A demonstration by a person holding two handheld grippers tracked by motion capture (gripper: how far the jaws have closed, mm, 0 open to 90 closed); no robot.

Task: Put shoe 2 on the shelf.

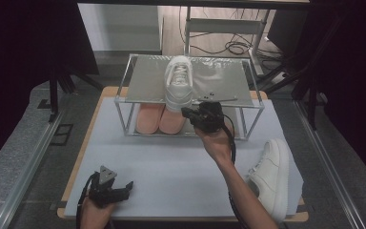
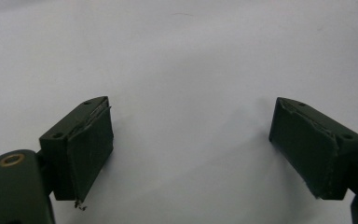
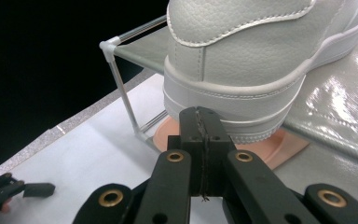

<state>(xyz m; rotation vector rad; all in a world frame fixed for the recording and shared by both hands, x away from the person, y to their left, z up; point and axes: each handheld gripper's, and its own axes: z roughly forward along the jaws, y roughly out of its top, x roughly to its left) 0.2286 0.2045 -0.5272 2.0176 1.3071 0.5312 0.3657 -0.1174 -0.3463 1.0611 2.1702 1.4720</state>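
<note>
While the right gripper (image 3: 200,122) sits closed and empty at the heel of the white shoe (image 1: 178,81) on the rack (image 1: 138,86), a hard push could tip the shoe off; the left gripper (image 1: 124,188) waits wide open, holding nothing.

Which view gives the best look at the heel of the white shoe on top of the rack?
The right gripper view: the white shoe is close up, its heel overhanging the rack edge just beyond the shut right gripper. The high view shows the whole shoe from above, small. The left gripper view looks at the table surface.
</note>
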